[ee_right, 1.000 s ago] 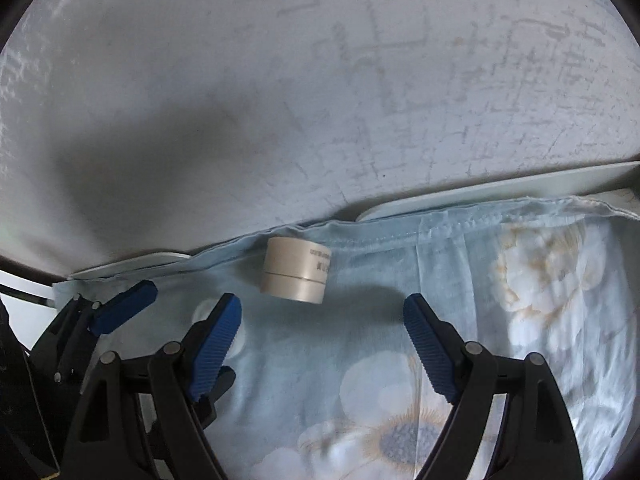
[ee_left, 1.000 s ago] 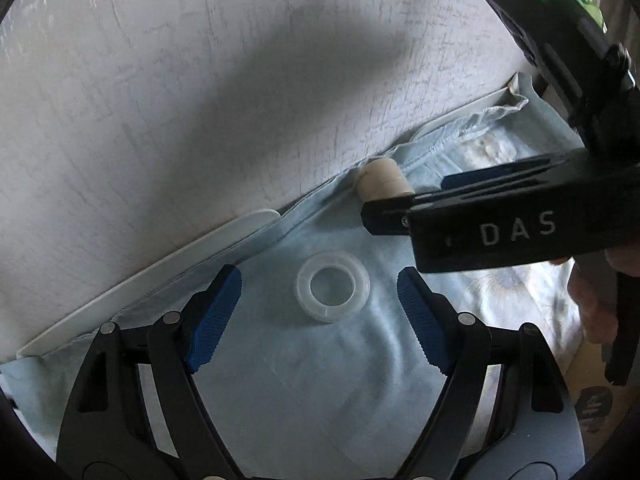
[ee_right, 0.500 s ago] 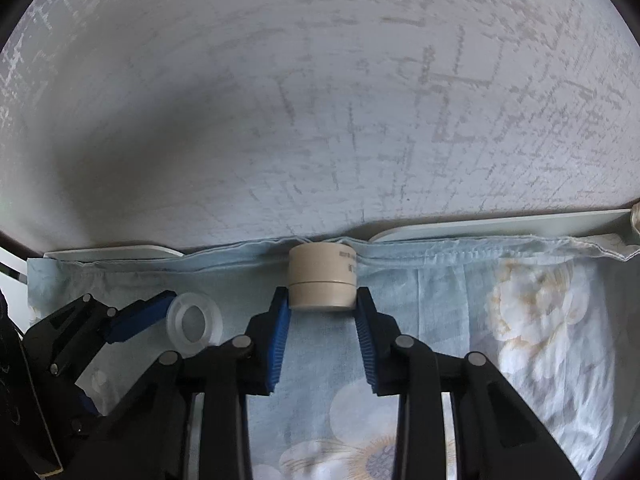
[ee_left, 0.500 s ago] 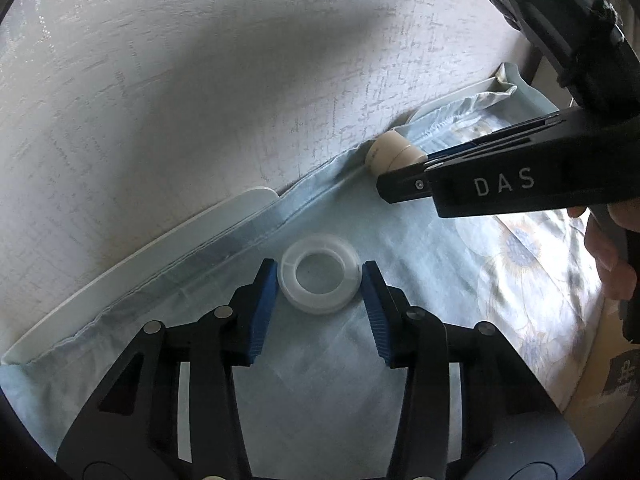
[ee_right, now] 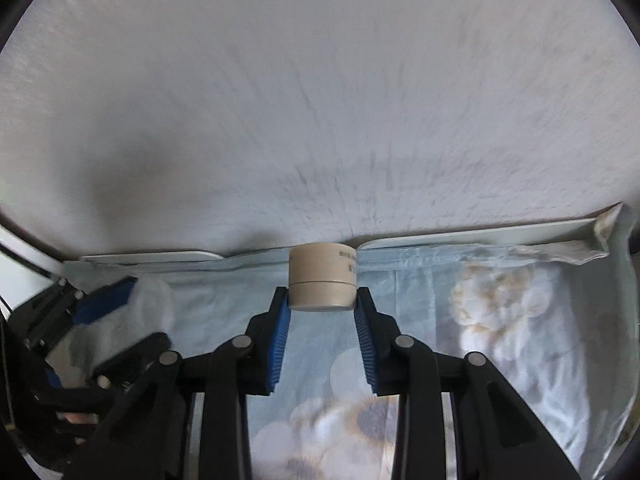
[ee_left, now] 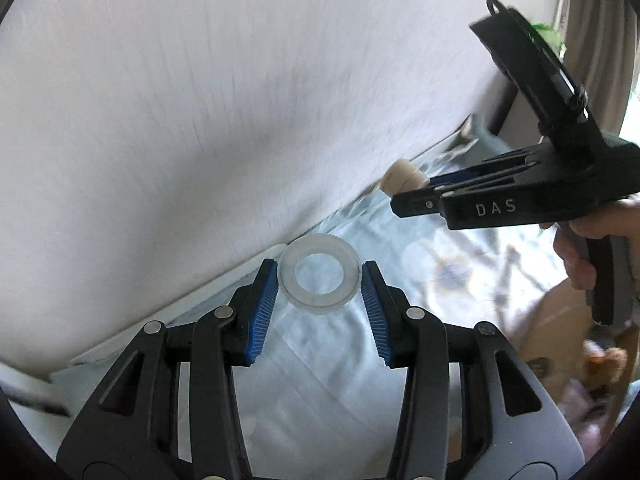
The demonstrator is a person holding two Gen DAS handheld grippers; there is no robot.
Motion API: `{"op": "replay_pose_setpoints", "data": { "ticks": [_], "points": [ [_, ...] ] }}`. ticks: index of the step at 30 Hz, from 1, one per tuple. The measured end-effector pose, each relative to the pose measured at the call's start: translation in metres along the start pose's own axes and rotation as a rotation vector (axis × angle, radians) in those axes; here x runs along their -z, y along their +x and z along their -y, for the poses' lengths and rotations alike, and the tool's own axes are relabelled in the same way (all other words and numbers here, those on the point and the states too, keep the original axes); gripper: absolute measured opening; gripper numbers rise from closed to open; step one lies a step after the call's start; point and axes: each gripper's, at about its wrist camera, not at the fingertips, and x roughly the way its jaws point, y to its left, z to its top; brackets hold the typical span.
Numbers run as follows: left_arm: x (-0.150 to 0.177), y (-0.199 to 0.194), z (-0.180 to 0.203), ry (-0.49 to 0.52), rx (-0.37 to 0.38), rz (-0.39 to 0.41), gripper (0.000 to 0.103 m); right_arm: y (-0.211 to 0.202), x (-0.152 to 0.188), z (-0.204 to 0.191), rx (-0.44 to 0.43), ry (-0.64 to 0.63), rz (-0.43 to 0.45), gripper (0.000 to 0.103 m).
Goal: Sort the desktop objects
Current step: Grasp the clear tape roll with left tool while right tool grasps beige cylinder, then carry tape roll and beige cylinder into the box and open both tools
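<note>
My left gripper (ee_left: 319, 276) is shut on a clear plastic tape ring (ee_left: 320, 274), held flat between the blue pads above the light blue floral cloth (ee_left: 320, 380). My right gripper (ee_right: 322, 304) is shut on a small beige round jar (ee_right: 322, 277), held upright just above the cloth (ee_right: 500, 320). In the left wrist view the right gripper (ee_left: 412, 192) is up at the right with the jar (ee_left: 402, 176) at its tips. In the right wrist view the left gripper (ee_right: 132, 304) shows at the lower left, blurred, with the ring (ee_right: 154, 300).
A white textured wall (ee_right: 320, 100) rises right behind the table. The table's white back edge (ee_right: 480, 236) runs along its foot. A brown cardboard box (ee_left: 560, 332) lies low at the right of the left wrist view, next to my hand (ee_left: 592, 240).
Both grippers have closed on their objects and lifted them off the cloth. The ring and jar now hang between the pads, away from the wall's foot.
</note>
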Motion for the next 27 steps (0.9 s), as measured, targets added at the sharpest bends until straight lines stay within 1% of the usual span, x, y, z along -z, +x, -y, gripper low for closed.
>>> {"op": "replay_pose_setpoints", "data": {
  "ticks": [2, 4, 7, 9, 12, 14, 16, 18, 20, 21, 24, 27],
  "points": [
    [-0.006, -0.030, 0.007, -0.013, 0.005, 0.011, 0.039, -0.021, 0.004, -0.002, -0.021, -0.018, 0.005, 0.030],
    [-0.010, -0.050, 0.018, -0.020, 0.003, 0.021, 0.039, -0.046, 0.011, -0.005, -0.061, -0.044, 0.000, 0.030],
    [-0.012, -0.085, 0.040, -0.027, -0.011, 0.032, 0.039, -0.084, 0.026, -0.013, -0.100, -0.111, -0.006, 0.030],
    [-0.010, -0.103, 0.051, -0.030, -0.013, 0.035, 0.039, -0.108, 0.035, -0.022, -0.113, -0.159, -0.008, 0.030],
    [-0.005, -0.129, 0.073, -0.036, -0.021, 0.035, 0.039, -0.137, 0.056, -0.022, -0.137, -0.203, -0.014, 0.030],
    [-0.001, -0.139, 0.086, -0.040, -0.031, 0.031, 0.039, -0.156, 0.067, -0.021, -0.152, -0.223, -0.022, 0.030],
    [0.003, -0.147, 0.097, -0.056, -0.028, 0.019, 0.039, -0.157, 0.080, -0.016, -0.162, -0.248, -0.029, 0.030],
    [0.010, -0.153, 0.107, -0.067, -0.037, 0.006, 0.039, -0.168, 0.094, -0.014, -0.156, -0.275, -0.032, 0.030],
    [0.020, -0.157, 0.117, -0.078, -0.043, -0.009, 0.039, -0.178, 0.112, -0.012, -0.138, -0.296, -0.037, 0.030],
    [0.026, -0.161, 0.117, -0.086, -0.040, -0.017, 0.039, -0.175, 0.118, -0.002, -0.122, -0.303, -0.046, 0.030],
    [0.038, -0.153, 0.132, -0.125, -0.034, -0.047, 0.039, -0.174, 0.137, -0.001, -0.130, -0.309, -0.062, 0.030],
    [0.058, -0.152, 0.135, -0.165, -0.045, -0.077, 0.039, -0.172, 0.158, 0.002, -0.136, -0.306, -0.079, 0.030]
  ]
}}
